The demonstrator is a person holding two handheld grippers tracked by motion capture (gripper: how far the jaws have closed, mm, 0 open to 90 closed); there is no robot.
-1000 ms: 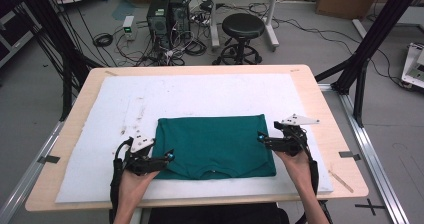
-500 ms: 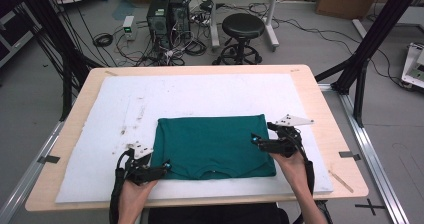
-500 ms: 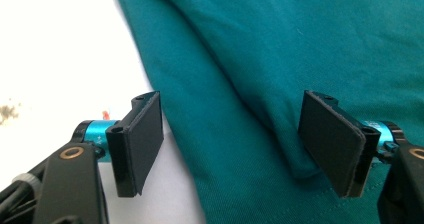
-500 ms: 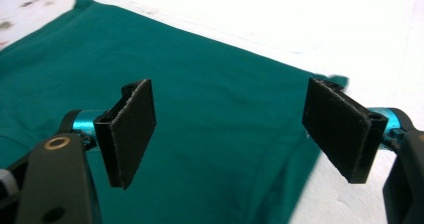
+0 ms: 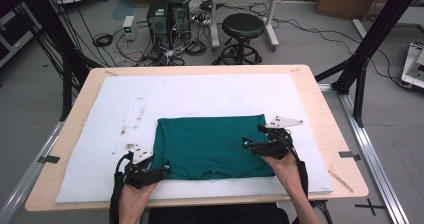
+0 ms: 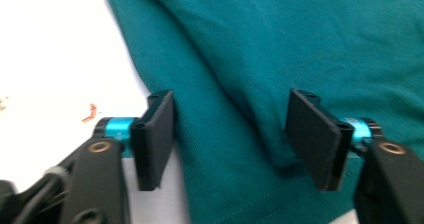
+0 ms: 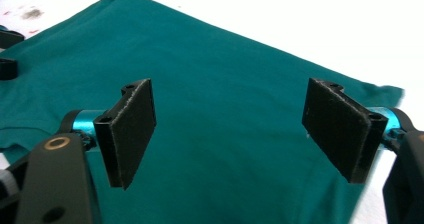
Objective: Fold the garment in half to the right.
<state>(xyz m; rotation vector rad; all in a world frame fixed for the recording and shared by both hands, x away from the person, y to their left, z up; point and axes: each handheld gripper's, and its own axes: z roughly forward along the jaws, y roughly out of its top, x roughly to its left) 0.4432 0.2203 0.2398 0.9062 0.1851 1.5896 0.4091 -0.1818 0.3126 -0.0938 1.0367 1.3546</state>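
A folded green shirt [image 5: 212,145] lies flat on the white mat [image 5: 200,96] covering the bench [image 5: 330,129], toward its near side. At the shirt's near left corner the left claw [image 5: 162,169] is released, its jaws spread either side of the shirt's left edge, grasping nothing. Over the right part of the shirt the right claw [image 5: 247,144] is likewise released, jaws wide apart above the cloth, with the person's hand [image 5: 282,164] behind it
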